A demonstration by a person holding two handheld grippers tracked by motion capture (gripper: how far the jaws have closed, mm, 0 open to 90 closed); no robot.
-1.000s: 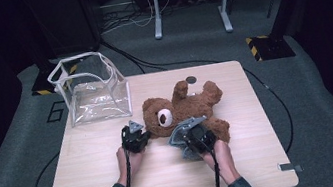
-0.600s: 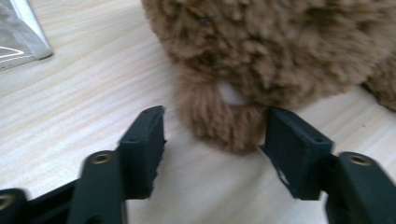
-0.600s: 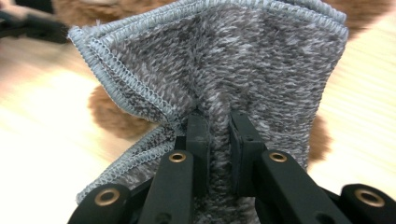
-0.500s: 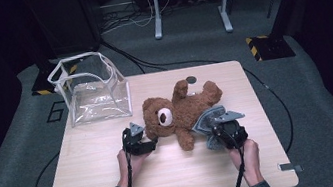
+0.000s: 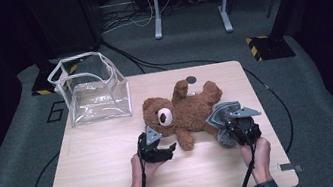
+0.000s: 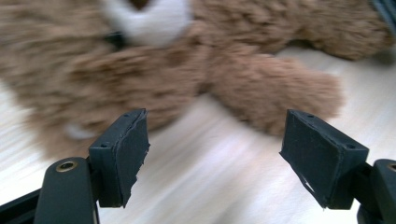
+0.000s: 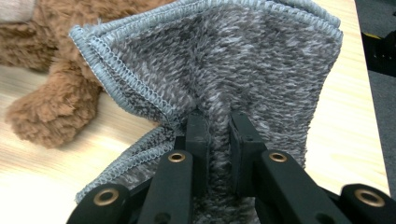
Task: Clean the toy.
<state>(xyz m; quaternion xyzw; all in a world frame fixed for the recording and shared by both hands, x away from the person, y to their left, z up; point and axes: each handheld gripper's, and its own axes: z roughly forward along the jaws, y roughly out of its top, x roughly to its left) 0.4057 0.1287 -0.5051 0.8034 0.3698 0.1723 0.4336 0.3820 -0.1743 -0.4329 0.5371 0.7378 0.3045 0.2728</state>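
The teddy bear (image 5: 182, 111) lies mid-table toward the right edge, a clear bag (image 5: 90, 88) standing at the far left corner. The left gripper (image 5: 159, 153), jaws just opened and empty, sits before the bear; the right gripper (image 5: 233, 126) pinches a grey cloth (image 7: 224, 65) beside the bear's leg.

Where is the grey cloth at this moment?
In the high view, the grey cloth sits at the table's right front, pinched in the right tongs, beside the teddy bear.
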